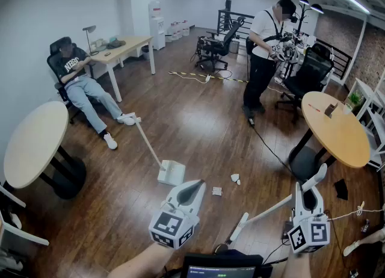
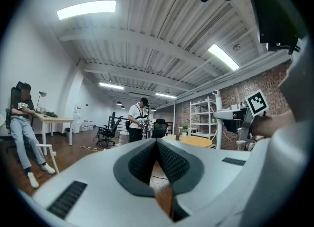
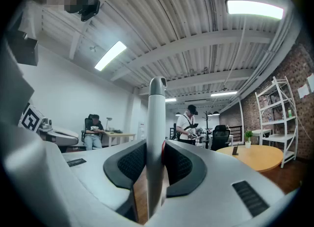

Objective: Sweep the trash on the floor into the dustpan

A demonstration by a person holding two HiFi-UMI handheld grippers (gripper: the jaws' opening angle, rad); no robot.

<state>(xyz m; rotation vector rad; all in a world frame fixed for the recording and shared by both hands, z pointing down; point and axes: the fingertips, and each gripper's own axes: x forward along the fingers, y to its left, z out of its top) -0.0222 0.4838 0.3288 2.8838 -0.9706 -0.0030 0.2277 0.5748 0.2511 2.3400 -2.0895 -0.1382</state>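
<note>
Head view: a white dustpan (image 1: 171,172) stands on the wood floor (image 1: 180,132), its long handle leaning far-left. Small trash scraps (image 1: 235,178) lie just right of it, too small to identify. The left gripper (image 1: 191,190) hangs near the pan. The right gripper (image 1: 310,197) carries a broom handle (image 1: 271,209), whose lower end is hard to make out.

Left gripper view: the 2 jaws are clenched together with nothing between them.

Right gripper view: the jaws grasp the broom handle.

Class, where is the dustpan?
In the head view, the dustpan stands on the floor left of centre, just beyond the left gripper, with the trash to its right.
</note>
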